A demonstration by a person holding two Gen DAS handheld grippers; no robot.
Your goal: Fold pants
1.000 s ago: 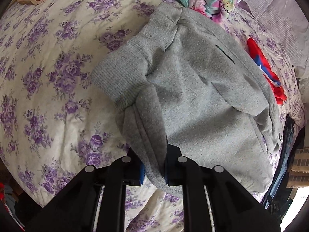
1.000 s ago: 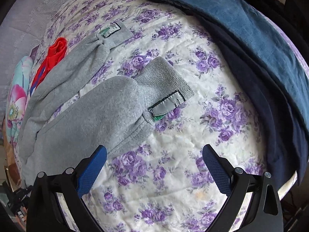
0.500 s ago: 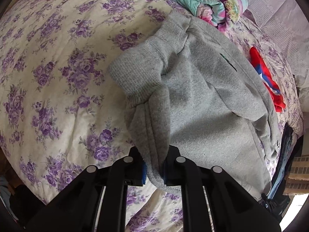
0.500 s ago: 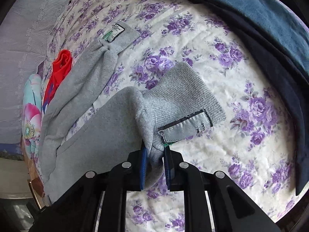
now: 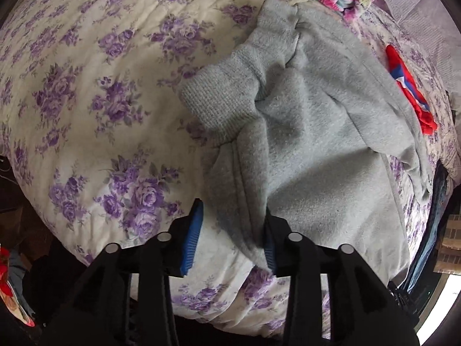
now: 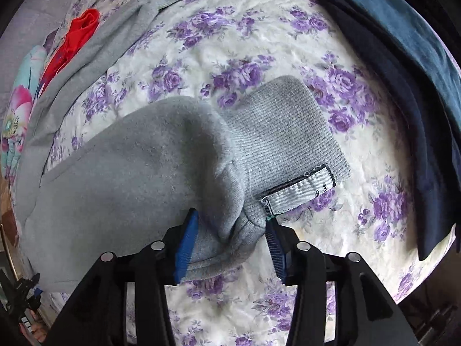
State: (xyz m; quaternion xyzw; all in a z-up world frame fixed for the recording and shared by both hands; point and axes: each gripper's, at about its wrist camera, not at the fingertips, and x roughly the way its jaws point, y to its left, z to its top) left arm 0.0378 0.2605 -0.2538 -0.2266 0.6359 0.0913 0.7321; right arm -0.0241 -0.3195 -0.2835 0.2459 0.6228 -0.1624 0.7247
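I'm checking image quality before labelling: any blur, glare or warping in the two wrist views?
Left wrist view: strong fisheye bending with dark corners, soft daylight, no glare; grey pants sharp, bright blown-out patch at lower right edge. Right wrist view: same warping, even light, the cuff label readable as a shape only; jeans slightly smeared near the rim.

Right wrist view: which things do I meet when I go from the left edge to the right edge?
Floral blanket → red garment → grey sweatpants → white label on the cuff → dark navy garment.
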